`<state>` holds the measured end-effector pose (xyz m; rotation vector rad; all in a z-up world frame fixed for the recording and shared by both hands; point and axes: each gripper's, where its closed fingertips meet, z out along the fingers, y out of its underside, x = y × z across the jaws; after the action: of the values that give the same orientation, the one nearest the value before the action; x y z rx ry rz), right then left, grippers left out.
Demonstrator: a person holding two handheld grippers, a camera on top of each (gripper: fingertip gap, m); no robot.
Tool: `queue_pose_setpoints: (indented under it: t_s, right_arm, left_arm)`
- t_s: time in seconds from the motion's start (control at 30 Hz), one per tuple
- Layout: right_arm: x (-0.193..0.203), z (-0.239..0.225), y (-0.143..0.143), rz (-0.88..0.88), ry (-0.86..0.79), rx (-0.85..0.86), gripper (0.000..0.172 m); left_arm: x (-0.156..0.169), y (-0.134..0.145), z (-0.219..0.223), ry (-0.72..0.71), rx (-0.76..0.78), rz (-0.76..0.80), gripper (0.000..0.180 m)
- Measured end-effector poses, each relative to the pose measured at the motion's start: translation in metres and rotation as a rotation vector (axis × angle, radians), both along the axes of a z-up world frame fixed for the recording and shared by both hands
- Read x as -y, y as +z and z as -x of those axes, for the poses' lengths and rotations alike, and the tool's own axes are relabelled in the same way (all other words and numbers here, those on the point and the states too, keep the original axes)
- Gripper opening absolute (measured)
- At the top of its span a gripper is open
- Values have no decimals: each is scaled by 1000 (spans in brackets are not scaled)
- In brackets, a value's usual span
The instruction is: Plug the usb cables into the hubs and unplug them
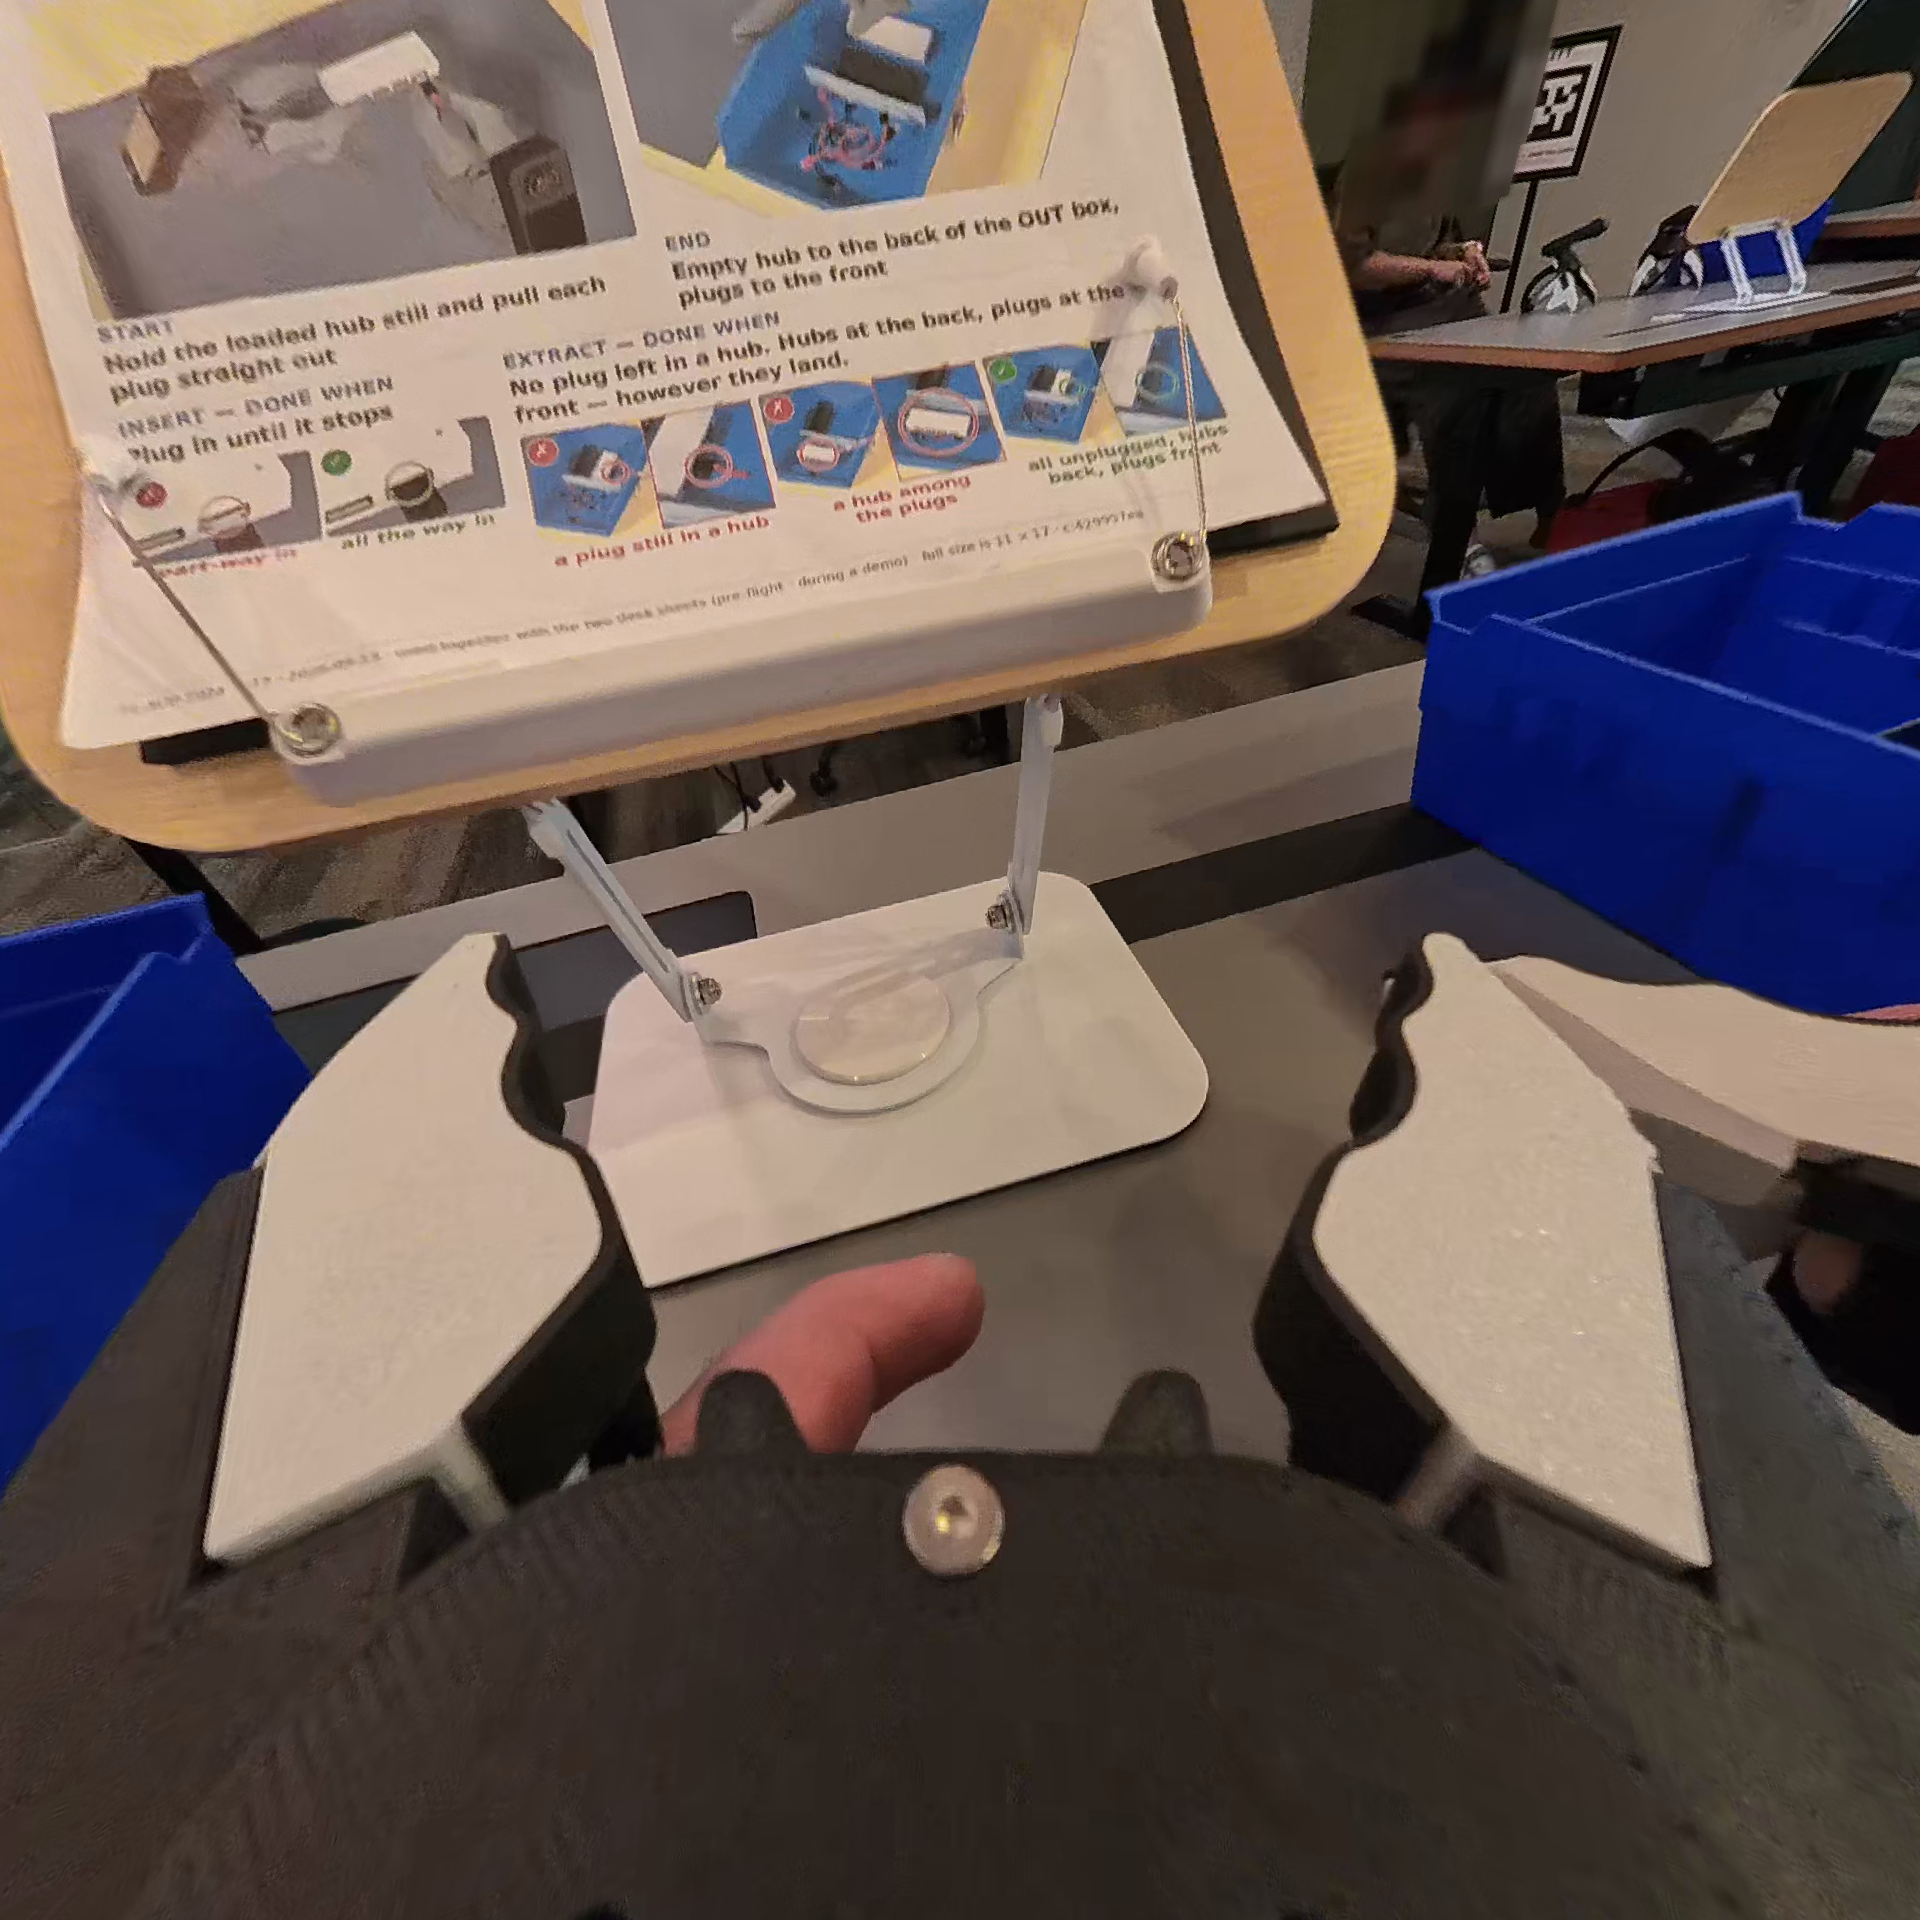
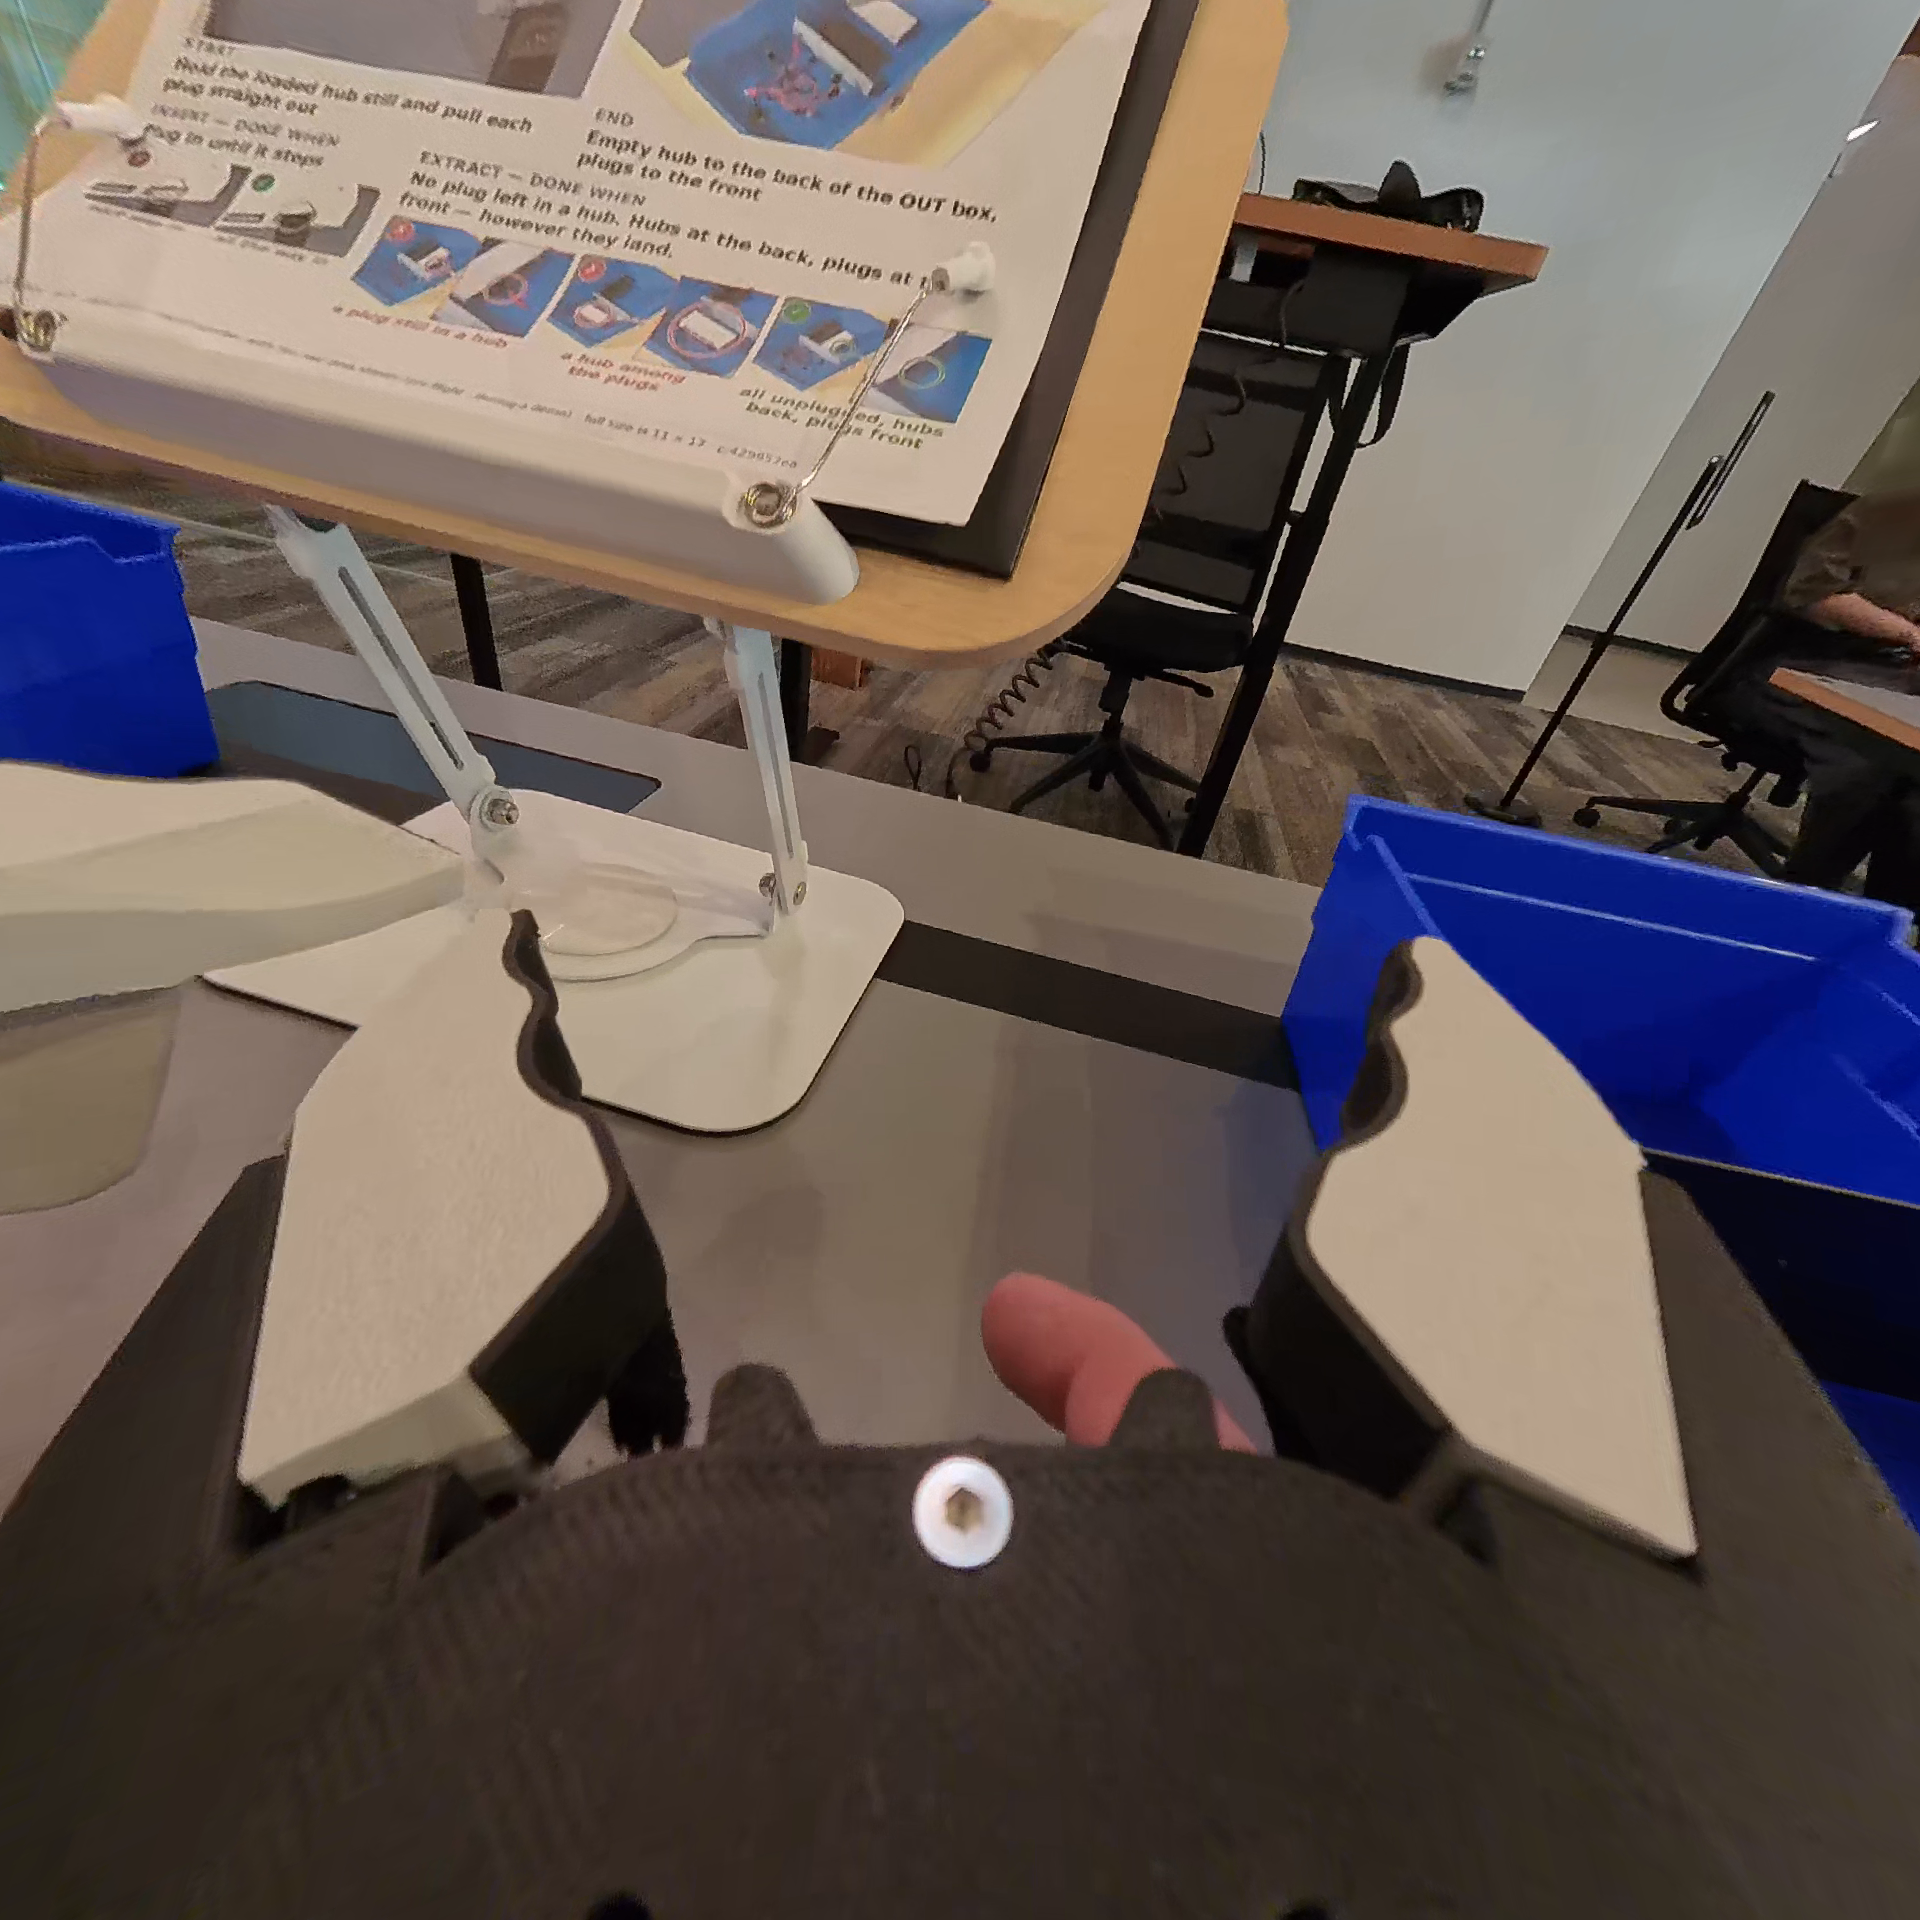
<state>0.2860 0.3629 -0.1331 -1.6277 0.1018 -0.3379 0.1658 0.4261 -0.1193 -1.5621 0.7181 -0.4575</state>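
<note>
My left gripper (image 1: 961, 966) is wide open with nothing between its fingers; it hovers above the grey table (image 1: 1122, 1299) in front of a white stand base (image 1: 935, 1164). My right gripper (image 2: 961, 966) is wide open too, with nothing between its fingers, above the same table (image 2: 987, 1164). One white finger of the left gripper (image 2: 156, 883) shows at the left of the right wrist view, and part of the right gripper (image 1: 1662, 1049) shows at the right of the left wrist view. No hub or usb cable is in view.
A tilted wooden board with an instruction sheet (image 1: 644, 395) stands on the white base (image 2: 686, 1029). Blue bins sit at the left (image 1: 94, 1122) and right (image 1: 1662, 748), also seen in the right wrist view (image 2: 1621, 997). Office chairs and desks stand behind.
</note>
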Motion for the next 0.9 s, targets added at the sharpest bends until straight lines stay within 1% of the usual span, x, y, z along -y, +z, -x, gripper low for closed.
queue_pose_setpoints:
  t_s: [0.23, 0.37, 0.5, 0.7, 0.83, 0.9]
  right_arm:
    - [19, 4, 21, -35, -25, -33, 142]
    - [28, 13, 29, -34, -18, -33, 142]
    - [36, 25, 40, -32, 1, -21, 141]
    - [47, 46, 61, -42, 38, -26, 141]
    - [53, 66, 74, -46, 62, -7, 141]
    - [56, 76, 81, -47, 77, -2, 141]
  left_arm:
    - [12, 29, 9, 26, -8, -48, 147]
    - [23, 44, 17, 19, 13, -68, 146]
    - [30, 55, 29, 4, 20, -66, 147]
    - [41, 68, 53, -30, 53, -23, 147]
    - [46, 72, 73, -31, 59, -8, 146]
    - [49, 77, 84, -21, 53, -27, 146]
